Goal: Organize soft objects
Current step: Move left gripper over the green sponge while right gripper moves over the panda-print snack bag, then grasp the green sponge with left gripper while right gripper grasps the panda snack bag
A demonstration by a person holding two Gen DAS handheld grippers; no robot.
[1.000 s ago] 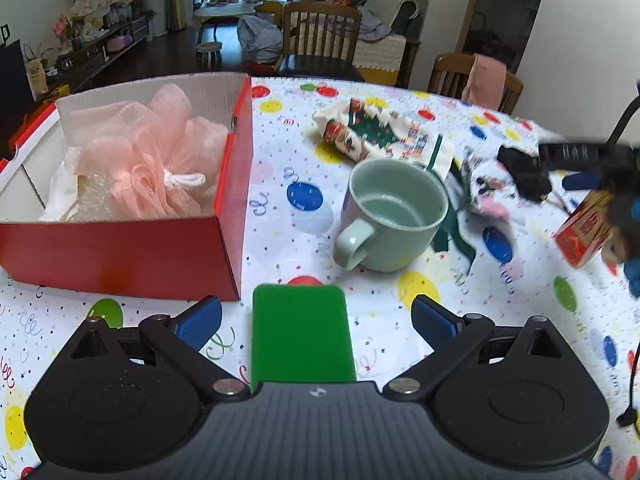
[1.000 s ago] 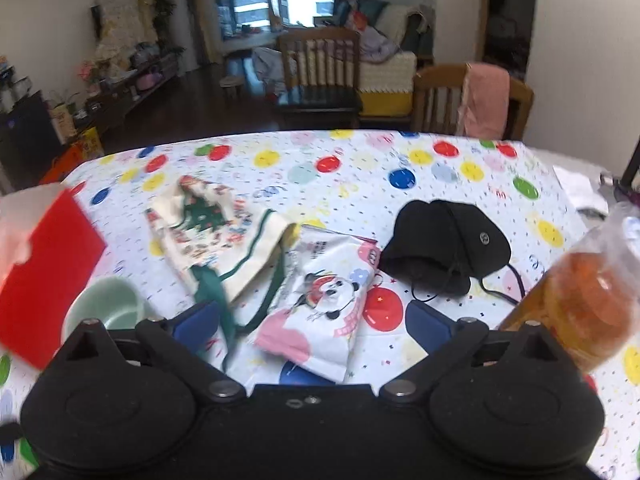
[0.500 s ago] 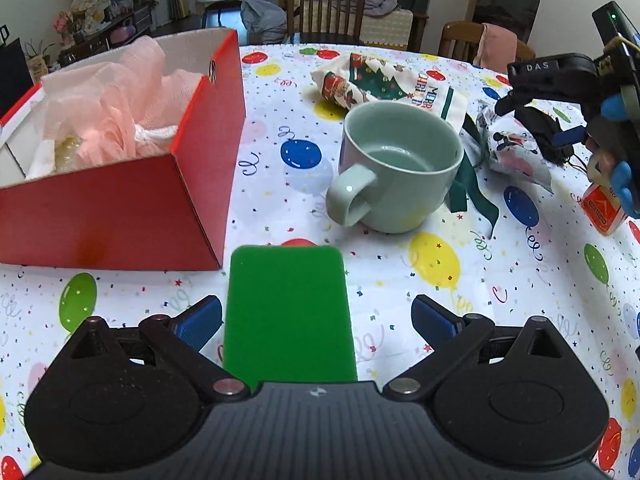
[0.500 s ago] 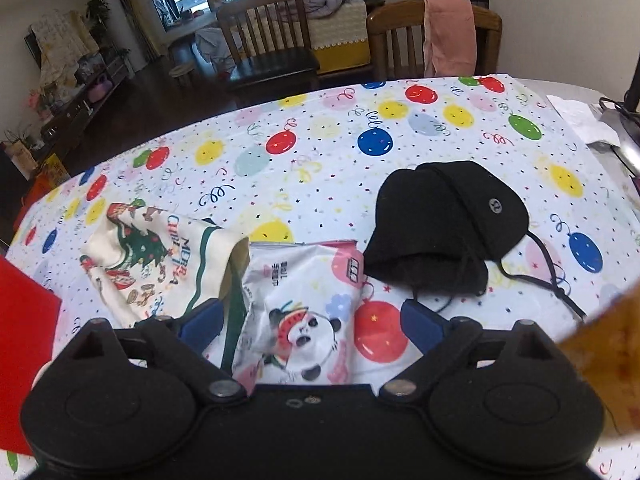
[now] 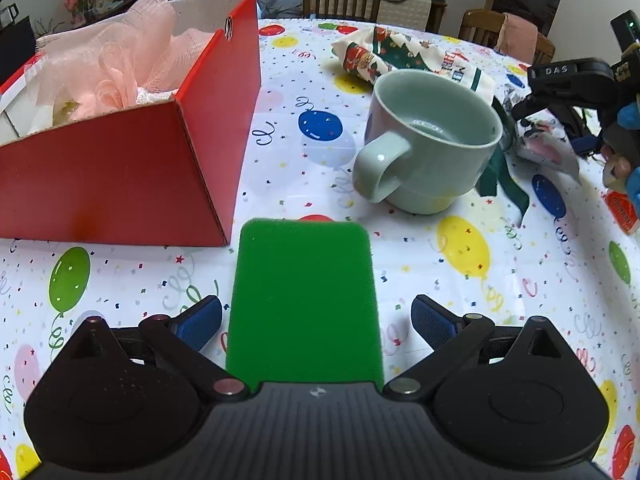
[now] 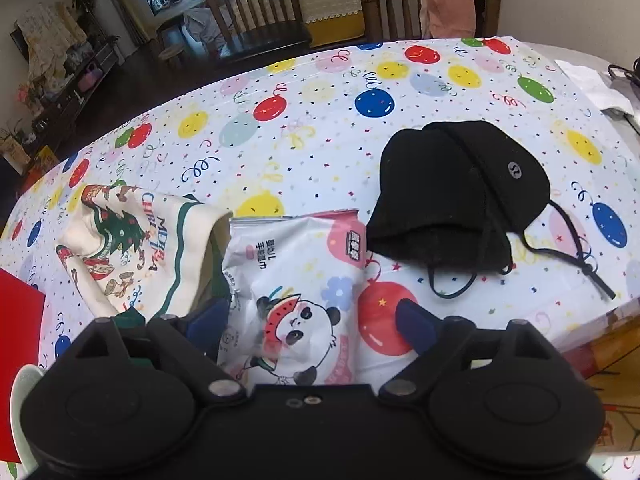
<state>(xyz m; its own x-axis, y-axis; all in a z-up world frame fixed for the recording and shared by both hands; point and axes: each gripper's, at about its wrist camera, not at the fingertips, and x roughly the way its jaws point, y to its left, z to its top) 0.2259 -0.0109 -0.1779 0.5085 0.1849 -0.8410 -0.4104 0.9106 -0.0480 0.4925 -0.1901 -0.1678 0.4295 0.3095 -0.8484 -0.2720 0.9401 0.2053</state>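
My left gripper [image 5: 316, 320] is open, low over the table, with a green sponge [image 5: 305, 300] lying flat between its blue fingertips without touching them. A red box [image 5: 120, 176] at the left holds a pink bath pouf [image 5: 120, 68]. My right gripper [image 6: 310, 326] is open, its fingertips on either side of a panda-print wipes pack [image 6: 296, 280]. A Christmas-print cloth bag [image 6: 132, 248] lies left of the pack and a black cap [image 6: 452, 196] lies to its right. The right gripper also shows at the right edge of the left wrist view [image 5: 576, 92].
A pale green mug [image 5: 428, 152] stands just beyond the sponge, right of the box. The balloon-print tablecloth [image 6: 320, 128] covers the table. An orange packet [image 5: 622, 212] lies near the right edge. Wooden chairs [image 6: 256, 12] stand behind the table.
Both grippers have dropped lower and closer. The left one has come down around the green sponge. The right one has come forward over the wipes pack, and the orange bag has left its view.
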